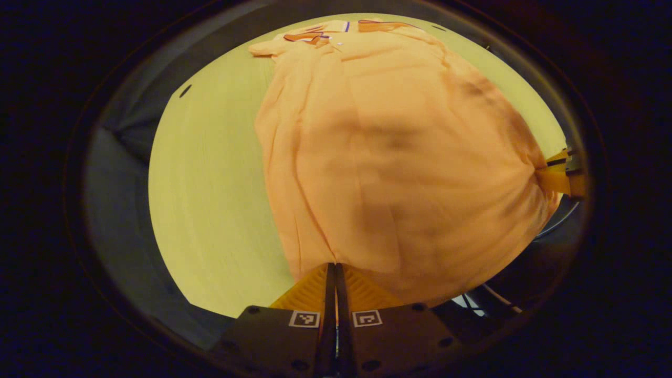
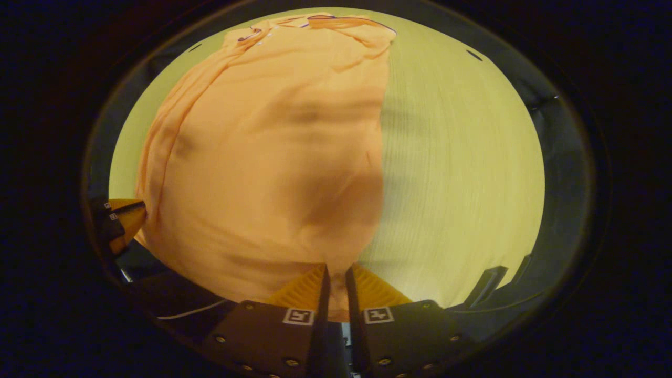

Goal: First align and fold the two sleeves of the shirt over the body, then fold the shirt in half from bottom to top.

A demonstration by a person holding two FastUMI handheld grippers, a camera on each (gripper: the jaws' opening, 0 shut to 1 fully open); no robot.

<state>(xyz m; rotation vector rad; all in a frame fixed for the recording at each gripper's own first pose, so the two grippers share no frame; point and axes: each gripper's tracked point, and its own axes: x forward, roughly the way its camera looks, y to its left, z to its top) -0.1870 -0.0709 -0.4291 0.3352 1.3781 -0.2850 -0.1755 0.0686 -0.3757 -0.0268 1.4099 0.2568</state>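
The shirt [image 1: 388,152] lies spread on the pale surface [image 1: 210,184], its collar [image 1: 315,34] at the far end and its sleeves folded in over the body. The left tongs [image 1: 335,270] are clamped on the near hem at one corner. The right tongs [image 2: 336,273] pinch the hem at the other corner, their fingers [image 2: 304,289] pressed on the cloth.

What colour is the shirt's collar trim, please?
Dark purple and orange stripes on the collar, clearest in the left gripper view.
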